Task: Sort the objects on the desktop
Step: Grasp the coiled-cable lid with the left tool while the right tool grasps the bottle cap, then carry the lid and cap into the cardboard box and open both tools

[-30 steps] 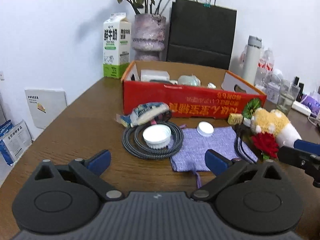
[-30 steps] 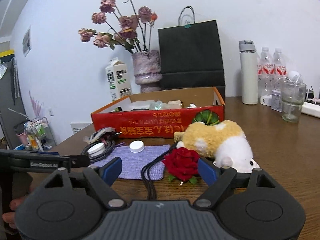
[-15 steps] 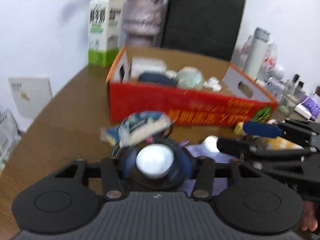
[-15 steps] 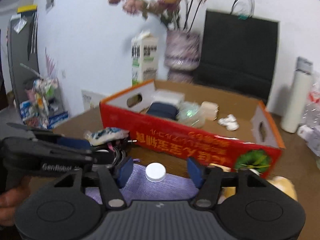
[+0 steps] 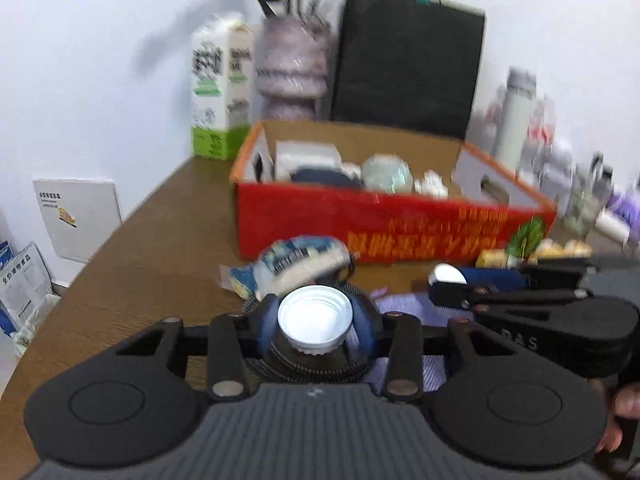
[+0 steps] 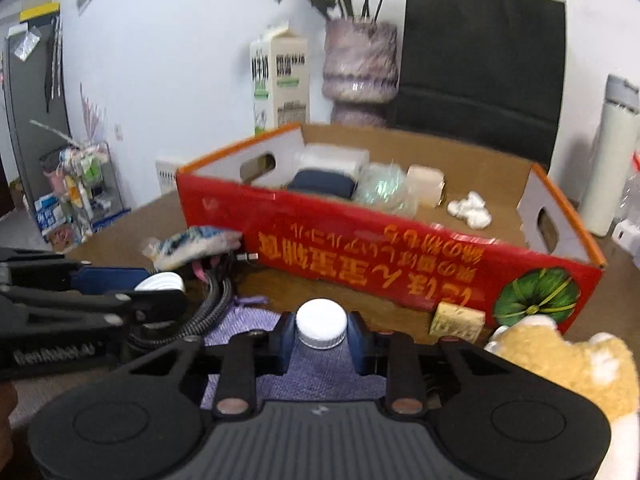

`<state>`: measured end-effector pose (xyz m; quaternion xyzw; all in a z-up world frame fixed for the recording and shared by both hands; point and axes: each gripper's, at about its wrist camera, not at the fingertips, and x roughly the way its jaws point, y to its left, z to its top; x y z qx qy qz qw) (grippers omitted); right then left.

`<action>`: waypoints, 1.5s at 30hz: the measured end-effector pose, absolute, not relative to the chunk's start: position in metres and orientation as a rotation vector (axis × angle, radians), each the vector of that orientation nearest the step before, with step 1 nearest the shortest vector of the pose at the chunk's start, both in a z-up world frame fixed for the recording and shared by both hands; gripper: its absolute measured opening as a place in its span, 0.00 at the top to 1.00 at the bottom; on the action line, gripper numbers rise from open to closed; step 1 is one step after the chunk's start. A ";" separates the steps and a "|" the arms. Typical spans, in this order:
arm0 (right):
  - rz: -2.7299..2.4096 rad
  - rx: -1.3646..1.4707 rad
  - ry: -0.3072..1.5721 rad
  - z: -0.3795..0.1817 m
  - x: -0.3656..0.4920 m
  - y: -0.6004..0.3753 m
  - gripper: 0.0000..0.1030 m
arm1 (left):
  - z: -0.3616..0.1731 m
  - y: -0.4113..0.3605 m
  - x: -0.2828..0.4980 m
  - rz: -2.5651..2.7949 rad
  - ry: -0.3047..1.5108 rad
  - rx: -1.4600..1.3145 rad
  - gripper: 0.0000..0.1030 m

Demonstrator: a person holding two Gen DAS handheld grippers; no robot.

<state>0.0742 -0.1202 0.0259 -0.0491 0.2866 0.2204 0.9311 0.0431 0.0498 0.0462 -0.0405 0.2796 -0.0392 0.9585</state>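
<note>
Jaws of each hand-held gripper clamp white caps

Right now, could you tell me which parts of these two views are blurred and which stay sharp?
Left wrist view: the milk carton, vase and bottles are smeared, the white cap fairly crisp. Right wrist view: milder blur on the red box; fisheye bends both.

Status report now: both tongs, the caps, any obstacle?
Left tongs shut on big white cap. Right tongs just closed on small white cap. Red box ahead, path clear.
</note>
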 end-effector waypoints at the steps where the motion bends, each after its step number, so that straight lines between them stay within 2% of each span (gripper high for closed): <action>1: 0.450 -0.086 0.566 0.031 0.070 -0.124 0.74 | 0.050 0.053 0.037 -0.065 0.543 -0.105 0.60; 7: 0.441 -0.010 0.415 0.075 0.039 -0.155 0.74 | 0.089 0.048 0.017 -0.109 0.449 -0.106 0.60; 13: 0.344 0.047 0.357 0.122 0.070 -0.190 0.74 | 0.141 0.030 0.074 -0.209 0.450 -0.097 0.60; 20: 0.303 0.130 0.576 0.130 0.172 -0.204 0.74 | 0.136 0.015 0.197 -0.147 0.689 -0.102 0.60; 24: 0.322 0.158 0.766 0.104 0.239 -0.194 0.74 | 0.106 -0.004 0.237 -0.228 0.829 -0.074 0.60; 29: 0.291 0.132 0.956 0.058 0.296 -0.167 0.74 | 0.072 -0.029 0.260 -0.257 0.918 0.014 0.60; 32: 0.283 0.093 1.015 0.040 0.312 -0.150 0.73 | 0.063 -0.030 0.273 -0.295 0.941 0.009 0.53; 34: 0.278 0.069 1.036 0.032 0.320 -0.140 0.73 | 0.059 -0.030 0.277 -0.321 0.946 0.008 0.43; 37: 0.311 0.089 1.016 0.034 0.320 -0.137 0.62 | 0.057 -0.029 0.278 -0.314 0.930 0.044 0.40; 38: 0.318 0.103 1.012 0.035 0.318 -0.138 0.53 | 0.056 -0.029 0.279 -0.288 0.935 0.066 0.41; 40: 0.299 0.104 0.989 0.035 0.314 -0.140 0.44 | 0.055 -0.025 0.281 -0.249 0.956 0.065 0.48; 45: 0.257 0.100 0.942 0.052 0.301 -0.152 0.44 | 0.068 -0.011 0.269 -0.241 0.962 0.049 0.48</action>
